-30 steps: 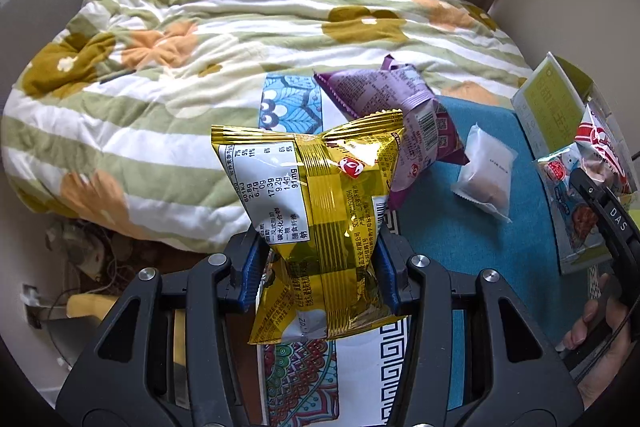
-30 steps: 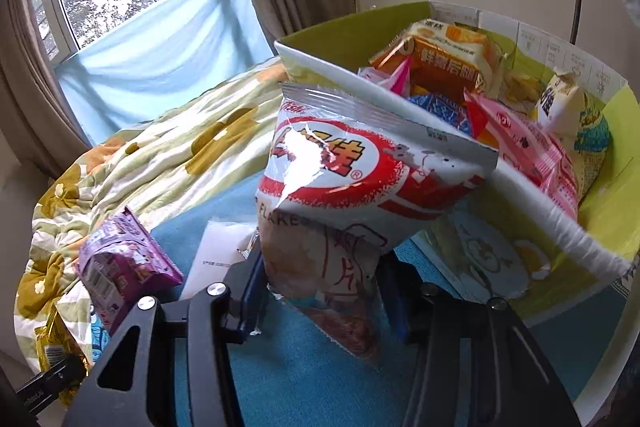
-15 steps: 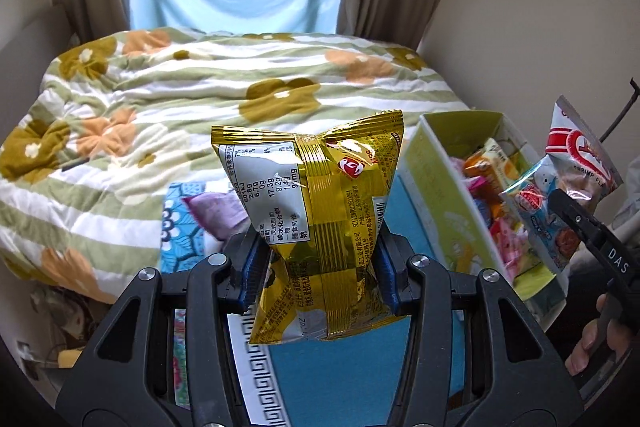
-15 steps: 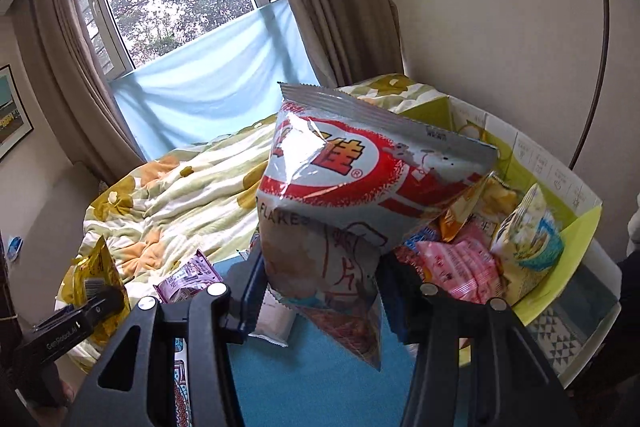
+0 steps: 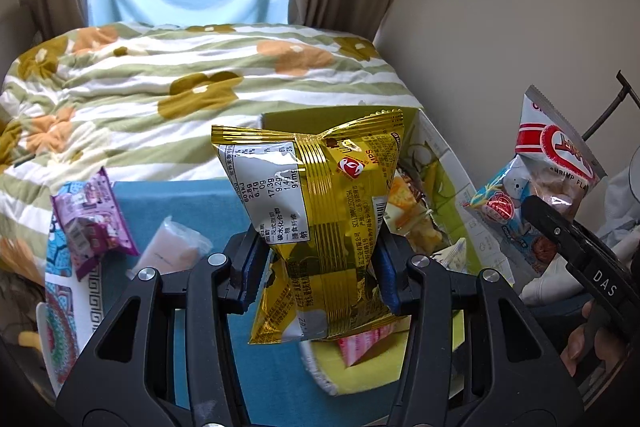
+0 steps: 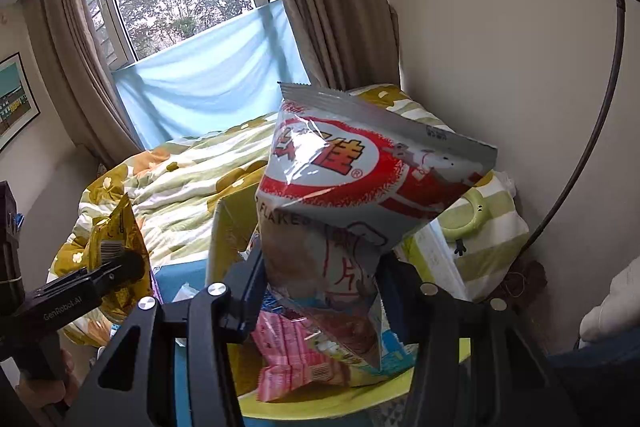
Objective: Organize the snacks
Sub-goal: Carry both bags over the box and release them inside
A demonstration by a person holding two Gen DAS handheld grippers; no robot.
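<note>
Both grippers are carrying snacks toward the box. The left gripper (image 5: 318, 259) is clenched on a gold packet (image 5: 316, 211), pinching it low on its body so the packet stands upright between the blue pads. The right gripper (image 6: 320, 291) is clamped on a red and white shrimp-flake bag (image 6: 360, 195), which also rises upright from its jaws, the top seam tilted over to the right.

The green box (image 5: 452, 187) sits on the blue cloth (image 5: 192, 199) at the foot of the bed, and it already holds several snacks. In the left wrist view the gold packet hangs in front of the box, about over its near-left part; in the right wrist view the shrimp bag hangs above the box's open top, with a pink packet (image 6: 292, 359) lying inside below it.

Two snacks remain out on the cloth, to the left of the box: a purple packet (image 5: 94, 215) and a small clear-wrapped pastry (image 5: 172, 251).

The step in hand appears to be delivery. The next move calls for bringing each bag down over free room in the box, then opening the jaws so the bags drop in without catching the cardboard wall. After that the purple packet and the pastry likely need fetching
</note>
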